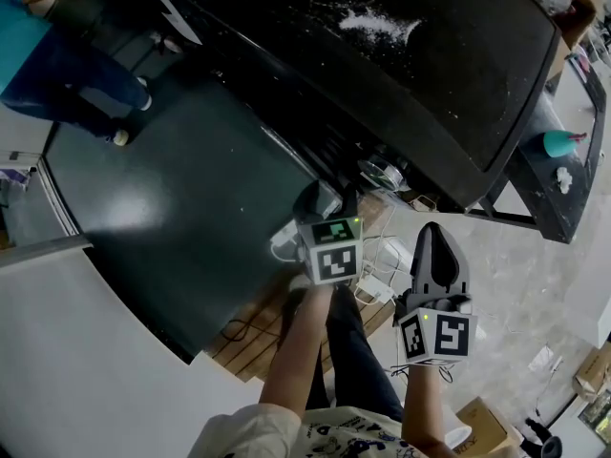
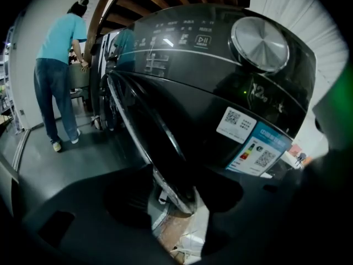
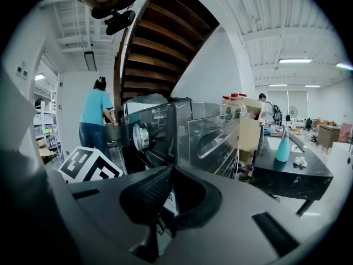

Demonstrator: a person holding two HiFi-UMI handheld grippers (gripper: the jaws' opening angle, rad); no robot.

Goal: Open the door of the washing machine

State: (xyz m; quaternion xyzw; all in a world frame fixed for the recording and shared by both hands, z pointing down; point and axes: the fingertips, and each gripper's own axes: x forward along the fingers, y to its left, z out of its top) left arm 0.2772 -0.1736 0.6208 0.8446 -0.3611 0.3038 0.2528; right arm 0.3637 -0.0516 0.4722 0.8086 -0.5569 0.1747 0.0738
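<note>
The black washing machine [image 1: 382, 55] fills the top of the head view; its control panel [image 2: 182, 43] and silver knob [image 2: 259, 37] face the left gripper view. The round door [image 2: 165, 131] has a chrome rim that runs down between the jaws of my left gripper [image 2: 179, 195], which is shut on the door's lower edge. In the head view the left gripper [image 1: 329, 203] reaches under the machine's front. My right gripper [image 1: 434, 232] hangs to its right, away from the machine. Its jaws [image 3: 171, 173] are shut with nothing in them.
A person in a teal shirt [image 2: 58, 65] stands at the far left beside the machine. White cables [image 1: 377, 275] and a wooden pallet [image 1: 258, 332] lie on the floor below. To the right stands a black table [image 3: 298, 173] with a teal bottle [image 3: 282, 148]. A staircase [image 3: 160, 48] rises overhead.
</note>
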